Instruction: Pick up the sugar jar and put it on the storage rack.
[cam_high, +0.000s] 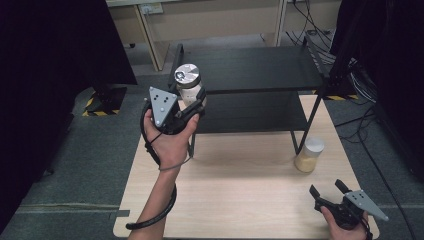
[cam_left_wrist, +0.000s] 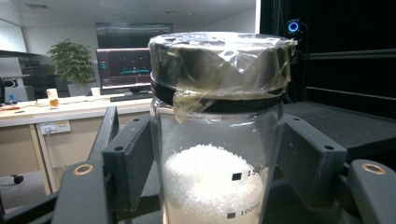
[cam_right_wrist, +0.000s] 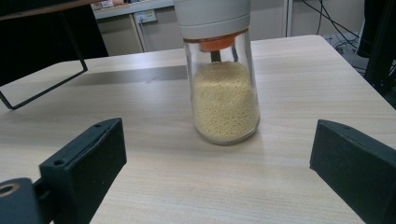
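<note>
Left gripper (cam_high: 192, 107) clamped on the jar of white granules (cam_high: 188, 82), pads pressed on both glass walls below the taped lid (cam_left_wrist: 219, 65), jar upright and held off the table beside the front left edge of the black shelf rack (cam_high: 250, 67). Right gripper (cam_high: 330, 192) seen spread and empty near the table's (cam_high: 235, 200) front right corner, jar of yellow grains (cam_right_wrist: 224, 93) standing ahead of it. Best kept level, squeezed firmly, lifted clear of the shelf edge before setting down flat.
</note>
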